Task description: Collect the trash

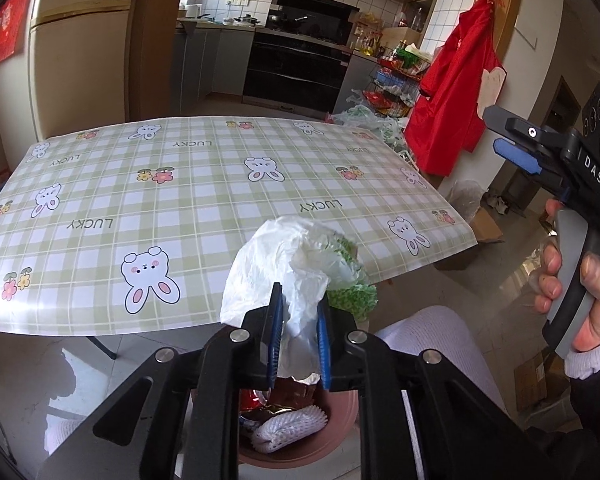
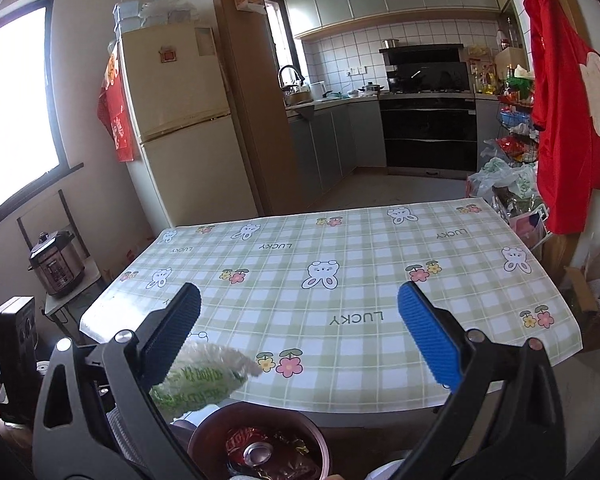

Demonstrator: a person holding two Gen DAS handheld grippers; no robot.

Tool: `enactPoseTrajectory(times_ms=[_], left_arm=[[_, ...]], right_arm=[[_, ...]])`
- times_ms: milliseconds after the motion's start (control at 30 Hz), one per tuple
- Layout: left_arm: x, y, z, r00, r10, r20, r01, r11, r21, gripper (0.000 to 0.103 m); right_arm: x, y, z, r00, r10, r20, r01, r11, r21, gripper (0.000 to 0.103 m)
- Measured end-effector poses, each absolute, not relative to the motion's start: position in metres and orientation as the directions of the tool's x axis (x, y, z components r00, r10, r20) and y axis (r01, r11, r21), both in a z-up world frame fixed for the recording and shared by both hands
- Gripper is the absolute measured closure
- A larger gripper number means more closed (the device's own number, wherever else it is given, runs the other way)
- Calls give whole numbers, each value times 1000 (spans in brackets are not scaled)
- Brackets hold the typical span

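Observation:
My left gripper (image 1: 298,304) is shut on a crumpled white and green plastic bag (image 1: 296,264), held above a brown round bin (image 1: 300,446) just off the table's near edge. The bin holds a red can, dark wrappers and white foam netting (image 1: 288,426). In the right wrist view the same bag (image 2: 198,380) hangs at the lower left, over the bin (image 2: 260,446) with the can (image 2: 256,454) inside. My right gripper (image 2: 298,318) is open and empty above the table's near edge. It also shows at the right in the left wrist view (image 1: 516,148).
A table with a green plaid bunny cloth (image 1: 204,200) (image 2: 340,272) lies ahead. A red garment (image 1: 456,92) hangs at the right. Bags and cardboard boxes (image 1: 484,228) sit on the floor at the right. A fridge (image 2: 172,120) and a pressure cooker (image 2: 56,264) stand at the left.

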State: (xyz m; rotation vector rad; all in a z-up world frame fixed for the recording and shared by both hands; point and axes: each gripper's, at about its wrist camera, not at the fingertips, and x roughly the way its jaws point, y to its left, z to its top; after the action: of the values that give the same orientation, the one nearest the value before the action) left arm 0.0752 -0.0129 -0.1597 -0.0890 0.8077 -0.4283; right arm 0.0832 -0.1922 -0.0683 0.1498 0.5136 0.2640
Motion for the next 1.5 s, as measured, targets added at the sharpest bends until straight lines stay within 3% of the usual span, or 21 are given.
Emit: enactPoseTrajectory(times_ms=[67, 100, 200, 233, 433, 833, 1233, 1500], left_arm=[[75, -20, -164, 586, -418, -694, 358, 902, -241, 85], [76, -23, -166, 574, -424, -700, 369, 898, -242, 77], [75, -25, -165, 582, -425, -693, 375, 897, -235, 35], [74, -25, -163, 593, -420, -687, 373, 899, -228, 28], [75, -10, -151, 656, -351, -669, 307, 933, -188, 11], [71, 10, -69, 848, -179, -499, 215, 976, 15, 6], [43, 10, -11, 921, -175, -347, 218, 972, 91, 6], [30, 15, 3, 938, -155, -311, 187, 979, 77, 6]], right_arm=[[84, -195, -71, 834, 285, -472, -205, 955, 214, 6], [84, -195, -71, 835, 282, -473, -202, 956, 213, 6], [85, -193, -71, 833, 282, -477, -205, 956, 208, 6], [85, -193, -71, 832, 283, -477, -207, 956, 206, 6], [85, -183, -67, 824, 286, -489, -226, 958, 179, 6], [78, -161, -29, 839, 217, -499, -236, 971, 25, 6], [55, -158, 15, 882, 186, -432, -202, 979, 10, 6], [49, -154, 18, 884, 176, -433, -195, 981, 2, 6]])
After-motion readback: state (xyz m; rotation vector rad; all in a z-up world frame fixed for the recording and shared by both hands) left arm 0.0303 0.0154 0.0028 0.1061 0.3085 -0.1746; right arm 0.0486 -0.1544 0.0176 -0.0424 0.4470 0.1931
